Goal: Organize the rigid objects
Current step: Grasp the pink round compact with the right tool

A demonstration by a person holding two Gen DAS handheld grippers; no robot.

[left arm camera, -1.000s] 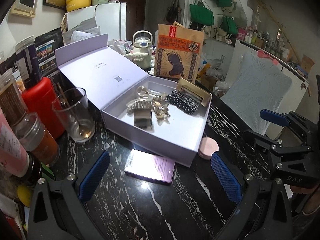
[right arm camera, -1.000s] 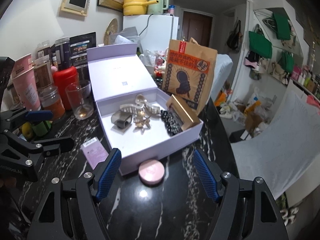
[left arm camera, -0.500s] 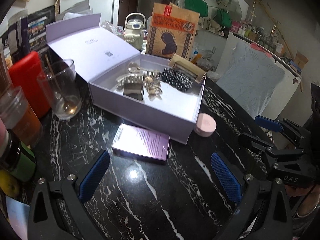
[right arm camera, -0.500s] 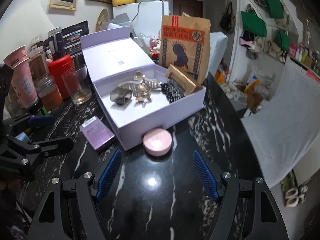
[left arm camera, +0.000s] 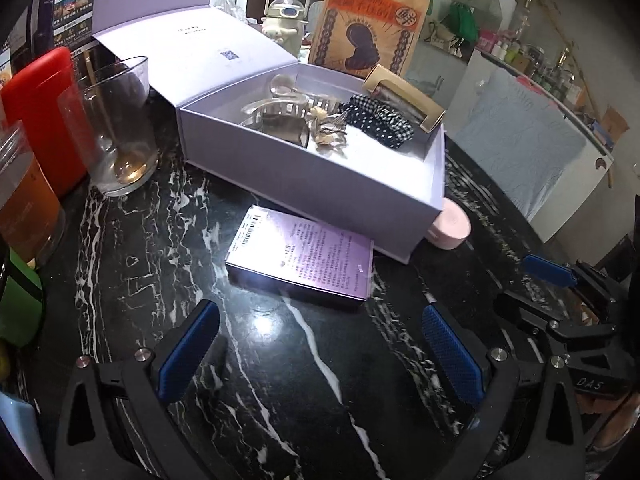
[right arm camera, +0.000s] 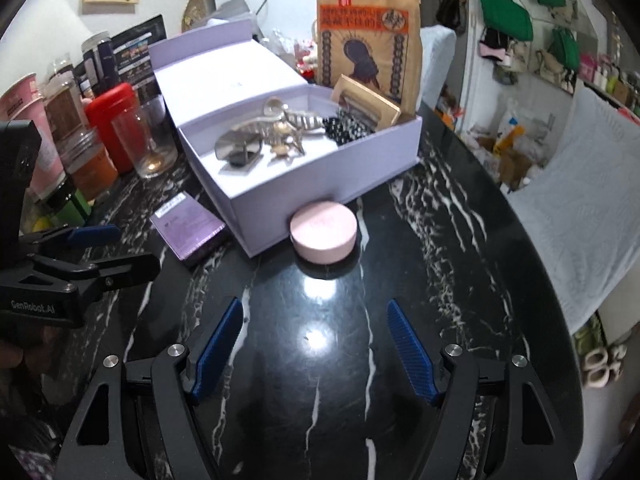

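An open lilac box (left arm camera: 328,184) (right arm camera: 320,176) stands on the black marble table and holds hair clips (left arm camera: 280,114) (right arm camera: 256,132), a dotted black scrunchie (left arm camera: 380,120) and a small tan carton (left arm camera: 404,96). A flat purple packet (left arm camera: 304,256) (right arm camera: 188,228) lies against its front wall. A round pink compact (right arm camera: 323,232) (left arm camera: 450,226) lies at the box's near corner. My left gripper (left arm camera: 316,356) is open and empty, just short of the purple packet. My right gripper (right arm camera: 316,348) is open and empty, just short of the pink compact.
A drinking glass (left arm camera: 116,132), a red canister (left arm camera: 44,112) and several jars (right arm camera: 60,120) crowd the left side. A brown paper bag (right arm camera: 368,36) stands behind the box. The table's rounded edge (right arm camera: 532,264) runs along the right, a towel-draped rack (right arm camera: 592,208) beyond it.
Both grippers have moved lower and closer to the table, the left toward the purple packet, the right toward the pink compact. Both stayed open. Nothing on the table moved.
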